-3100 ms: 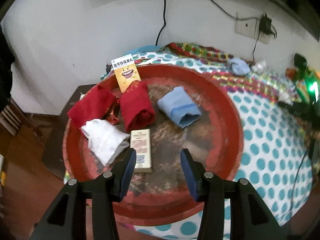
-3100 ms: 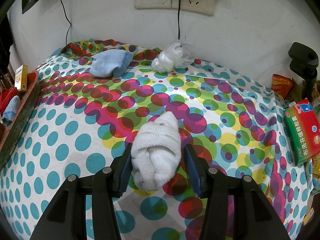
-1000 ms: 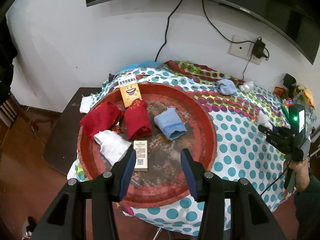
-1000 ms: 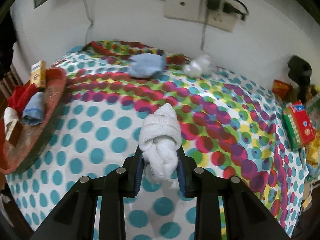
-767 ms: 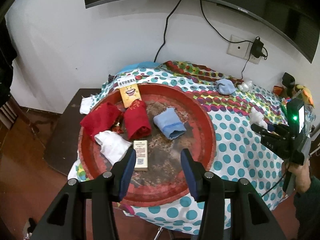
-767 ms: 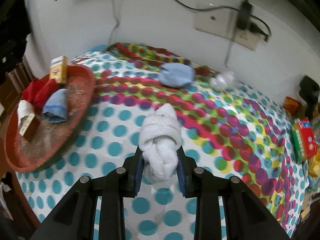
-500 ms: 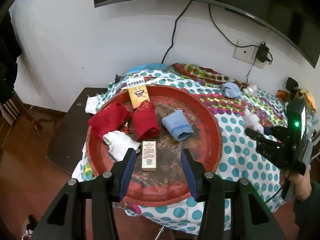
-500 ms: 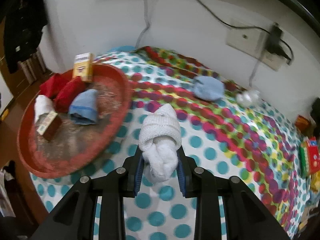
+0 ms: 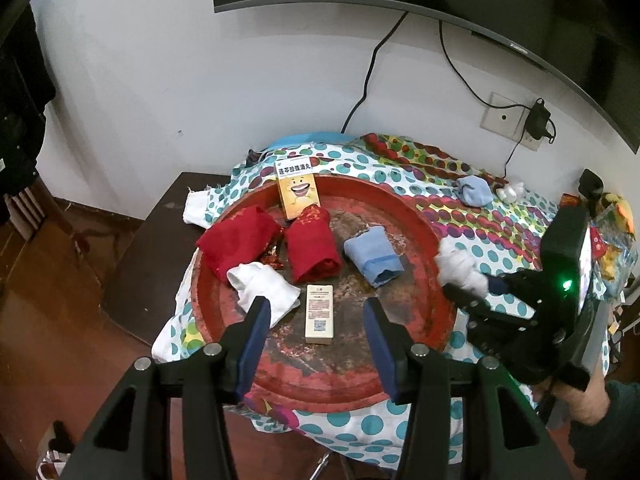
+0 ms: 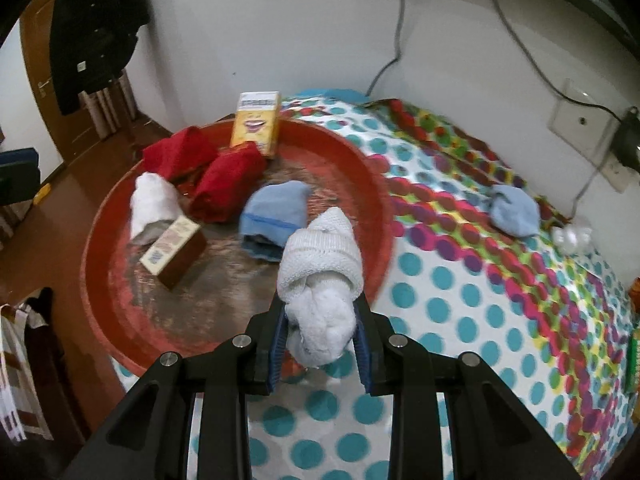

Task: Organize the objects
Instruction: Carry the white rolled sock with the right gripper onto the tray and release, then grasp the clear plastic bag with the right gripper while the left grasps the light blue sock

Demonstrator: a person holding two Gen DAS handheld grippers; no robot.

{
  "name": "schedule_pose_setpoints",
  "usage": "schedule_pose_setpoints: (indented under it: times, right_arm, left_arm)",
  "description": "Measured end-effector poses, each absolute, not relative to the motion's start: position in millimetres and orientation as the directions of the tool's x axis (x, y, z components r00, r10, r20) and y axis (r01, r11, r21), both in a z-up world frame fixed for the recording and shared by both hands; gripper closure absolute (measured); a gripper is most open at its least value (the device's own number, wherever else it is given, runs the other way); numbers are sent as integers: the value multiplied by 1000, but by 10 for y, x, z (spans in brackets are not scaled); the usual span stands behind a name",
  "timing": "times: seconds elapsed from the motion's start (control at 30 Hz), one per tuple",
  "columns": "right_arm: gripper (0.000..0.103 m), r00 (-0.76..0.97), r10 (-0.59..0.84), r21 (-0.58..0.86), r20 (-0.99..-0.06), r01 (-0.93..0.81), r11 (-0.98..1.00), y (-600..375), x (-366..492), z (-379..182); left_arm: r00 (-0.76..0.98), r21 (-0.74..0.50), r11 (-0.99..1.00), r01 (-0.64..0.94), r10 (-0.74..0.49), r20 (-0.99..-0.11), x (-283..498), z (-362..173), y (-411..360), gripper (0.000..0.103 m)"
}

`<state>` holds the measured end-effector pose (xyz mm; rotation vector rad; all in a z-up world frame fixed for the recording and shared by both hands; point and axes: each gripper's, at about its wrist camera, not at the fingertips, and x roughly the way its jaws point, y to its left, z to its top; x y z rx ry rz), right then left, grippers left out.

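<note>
Presently, right tool (image 10: 320,344) clamped on rolled white sock (image 10: 320,280) at red tray (image 10: 376,216) rim; left tool (image 9: 316,328) spread apart, empty, above tray.

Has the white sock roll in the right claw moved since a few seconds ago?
Yes. The white sock roll, clamped in the right claw, has travelled left across the tablecloth to the red tray's rim.
</note>
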<state>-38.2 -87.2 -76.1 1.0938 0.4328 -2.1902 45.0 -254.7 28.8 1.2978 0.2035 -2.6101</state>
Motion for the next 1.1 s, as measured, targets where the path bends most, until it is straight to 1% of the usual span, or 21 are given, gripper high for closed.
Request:
schedule_pose_setpoints:
  times: [0.33, 0.57, 0.63, 0.77, 0.83, 0.9, 0.93, 1.1]
  right_arm:
    - [75, -335, -420, 35, -843, 746, -666, -1457, -227, -1012]
    - [75, -307, -416, 44, -856, 759, -650, -1731, -234, -1139]
    - [74, -296, -421, 59, -857, 757, -651, -1790, -254, -1162]
    - [68, -290, -414, 57, -863, 759, -649, -1824, -255, -1199]
    - [58, -293, -423, 58, -857, 762, -644, -1786, -234, -1168]
    - [46, -302, -445, 63, -843, 766, -640, -1708, -206, -1099]
    - [43, -300, -465, 78, -833, 768, -636, -1650, -196, -1050]
    - [42, -342, -508, 102, -791, 744, -660, -1192, -235, -769]
  left_arm:
    - [-583, -37, -959, 283, -141, -800, 477, 293, -2664, 54]
    - [-583, -44, -955, 295, -144, -800, 495, 288, -2736, 54]
    - [-581, -46, -954, 297, -142, -802, 488, 275, -2749, 54]
    - [-566, -43, -952, 302, -142, -812, 450, 219, -2770, 54]
    - [-557, -40, -952, 304, -144, -818, 430, 186, -2771, 54]
    - [-551, -38, -952, 304, -143, -822, 414, 155, -2769, 54]
    - [-546, -35, -952, 305, -145, -825, 401, 136, -2763, 54]
    - [-530, -20, -956, 292, -145, -835, 340, 54, -2673, 54]
